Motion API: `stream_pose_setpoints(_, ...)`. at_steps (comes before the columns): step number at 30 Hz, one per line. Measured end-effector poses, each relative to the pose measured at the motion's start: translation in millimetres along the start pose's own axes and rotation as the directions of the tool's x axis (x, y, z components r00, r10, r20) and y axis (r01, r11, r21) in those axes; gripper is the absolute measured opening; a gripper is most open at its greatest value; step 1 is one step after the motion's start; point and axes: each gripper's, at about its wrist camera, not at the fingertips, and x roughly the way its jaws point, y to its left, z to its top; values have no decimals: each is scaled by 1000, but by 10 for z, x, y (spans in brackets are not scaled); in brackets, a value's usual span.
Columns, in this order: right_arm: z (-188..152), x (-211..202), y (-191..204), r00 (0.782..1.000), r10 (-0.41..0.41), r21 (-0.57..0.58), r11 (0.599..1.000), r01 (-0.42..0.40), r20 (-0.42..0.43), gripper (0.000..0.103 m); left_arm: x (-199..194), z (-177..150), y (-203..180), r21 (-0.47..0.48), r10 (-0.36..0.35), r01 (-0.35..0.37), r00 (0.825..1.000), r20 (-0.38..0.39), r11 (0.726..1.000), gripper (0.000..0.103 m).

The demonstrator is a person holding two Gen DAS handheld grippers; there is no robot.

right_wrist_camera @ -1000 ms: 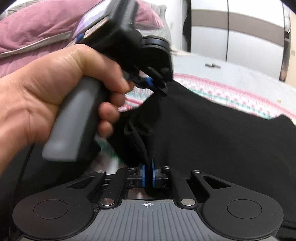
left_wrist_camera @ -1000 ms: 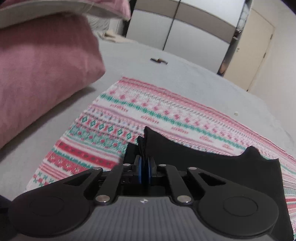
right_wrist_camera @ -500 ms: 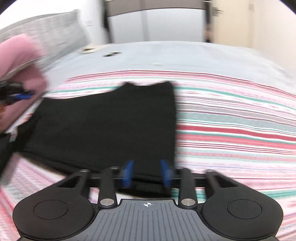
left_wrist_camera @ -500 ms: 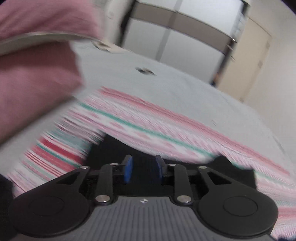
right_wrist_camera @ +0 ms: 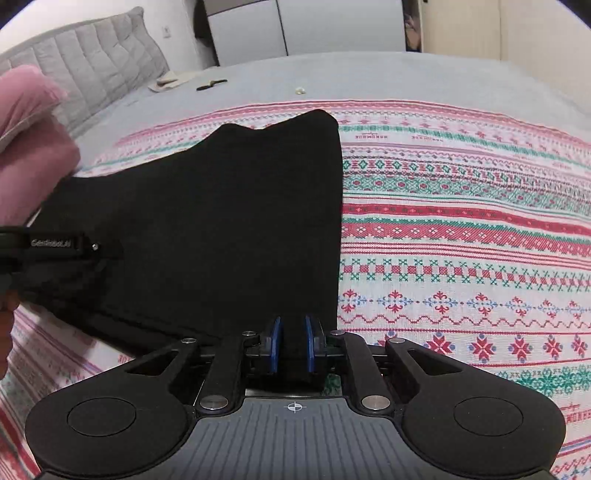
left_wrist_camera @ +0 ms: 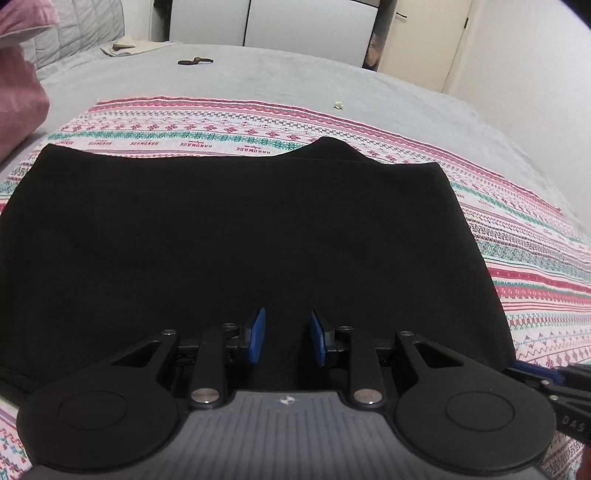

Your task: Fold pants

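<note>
The black pants [left_wrist_camera: 236, 236] lie folded flat on a patterned red, green and white cloth [left_wrist_camera: 535, 258]. My left gripper [left_wrist_camera: 287, 338] is open over their near edge, its blue pads [left_wrist_camera: 256, 334] apart with nothing between them. In the right wrist view the pants [right_wrist_camera: 207, 221] reach to my right gripper [right_wrist_camera: 293, 345], whose pads stand a little apart with black fabric of the near right corner showing between them. The left gripper's body [right_wrist_camera: 55, 247] shows at the left edge there.
The cloth lies on a grey bed [left_wrist_camera: 258, 77]. Pink pillows [right_wrist_camera: 29, 140] and a quilted headboard [right_wrist_camera: 88, 70] are at the left. A small dark object [left_wrist_camera: 194, 61] and a beige cloth [left_wrist_camera: 125, 46] lie far back. Wardrobe doors [left_wrist_camera: 295, 26] stand behind.
Both grippers, shut on the pants and holding them up a second ago, have opened. The pants now lie flat, and both grippers have drawn back to the near edge.
</note>
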Motion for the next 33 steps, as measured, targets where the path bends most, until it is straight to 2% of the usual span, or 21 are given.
stream_pose_setpoints(3,44,-43,55,999,-22,-61,998,20,-27,11,-31,-2,0,-25,-14,14,1000,-13,1000,52)
stream_pose_setpoints(5,132,-113,119,999,-38,-127,991,37,-6,14,-33,2,-5,-34,-17,17,1000,-15,999,53)
stream_pose_setpoints(8,399,-146,110,998,27,-144,989,-19,53,18,-6,-12,-53,-17,-4,4,1000,-14,1000,53)
stream_pose_setpoints(11,835,143,39,995,92,-126,988,-86,47,18,-7,-42,-76,-2,1,-1,1000,-12,1000,54)
stream_pose_setpoints(14,1313,796,-185,986,155,-3,988,-155,-63,18,-9,-48,-73,4,0,0,1000,-11,1000,54)
stream_pose_setpoints(16,1529,1136,-351,982,153,77,986,-145,-109,18,0,-51,-67,10,1,-1,1000,-11,1000,54)
stream_pose_setpoints(17,1627,1278,-435,985,133,112,986,-121,-108,18,6,-51,-70,14,1,-1,1000,-11,1000,54)
stream_pose_setpoints(20,1849,1462,-638,984,167,221,964,-150,-60,17,8,-49,-71,21,0,0,1000,-11,1000,54)
stream_pose_setpoints(22,1912,1550,-693,984,176,258,953,-161,-38,12,-8,-58,-68,14,-6,6,1000,-12,1000,54)
stream_pose_setpoints(24,1893,1592,-650,989,149,233,962,-141,-19,8,-6,-45,-40,-4,-16,16,1000,-17,1000,54)
stream_pose_setpoints(27,1865,1542,-588,995,100,227,968,-103,27,7,-11,-35,-1,-28,-32,31,999,-21,999,54)
stream_pose_setpoints(28,1875,1514,-575,997,69,232,970,-77,46,9,-12,-31,13,-33,-36,36,999,-22,999,54)
stream_pose_setpoints(30,1819,1269,-477,995,-12,225,974,-11,102,23,-23,-24,30,-43,-44,43,999,-26,998,54)
stream_pose_setpoints(31,1754,1119,-413,992,-13,201,980,-12,125,23,-26,-18,41,-49,-47,45,998,-29,998,54)
stream_pose_setpoints(33,1538,863,-275,993,68,139,987,-82,99,23,-24,-6,55,-58,-50,48,998,-31,997,54)
